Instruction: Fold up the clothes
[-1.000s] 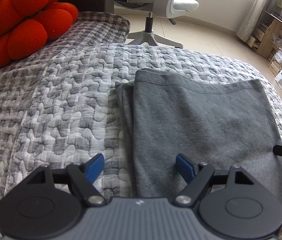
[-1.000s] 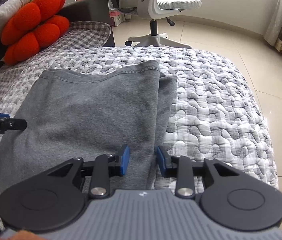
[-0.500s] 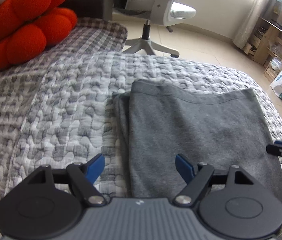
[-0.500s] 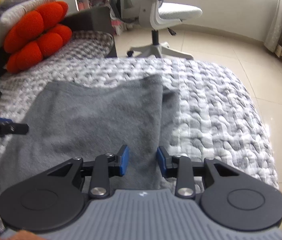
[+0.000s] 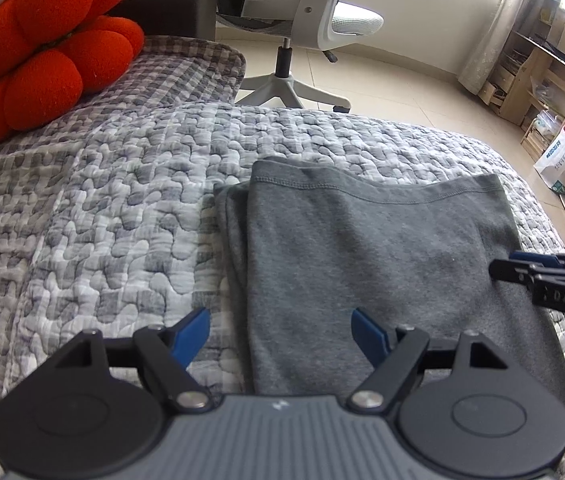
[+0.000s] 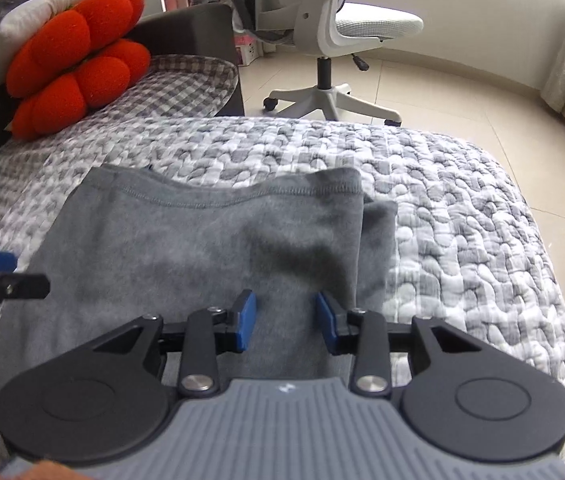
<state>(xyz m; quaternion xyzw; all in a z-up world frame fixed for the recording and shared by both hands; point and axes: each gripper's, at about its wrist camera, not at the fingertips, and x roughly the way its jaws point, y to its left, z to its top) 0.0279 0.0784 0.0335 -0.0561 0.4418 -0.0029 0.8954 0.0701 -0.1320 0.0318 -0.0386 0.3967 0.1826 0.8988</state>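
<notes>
A grey garment (image 5: 378, 264) is seen lying flat on the quilt (image 5: 114, 208) of the bed, already folded over itself, with a stitched hem along its far edge and a narrower under-layer showing along each side. Compared with a second ago, the right gripper (image 6: 285, 322) is found shifted sideways over the cloth, so that its blue pads (image 6: 244, 320) are now framed against the garment's right part rather than straddling its right edge; in the left wrist view its tip (image 5: 522, 270) is seen reaching further in over the fabric. Its jaws are opening slightly, and nothing is clamped between them: only cloth lying flat beneath is seen in the gap. The left gripper (image 5: 280, 332) is kept where it was, spread wide above the garment's left edge, with the edge and the under-layer visible between its pads and no fabric pinched. The garment itself is unchanged in shape and place. From this it is judged that a fold has been laid down and released, and that the hands are being placed for the next one, probably a grasp of the near edge so that it can be carried toward the far hem. A flower-shaped orange cushion (image 5: 42, 52) and an office chair (image 5: 314, 20) are left untouched beyond the bed.
</notes>
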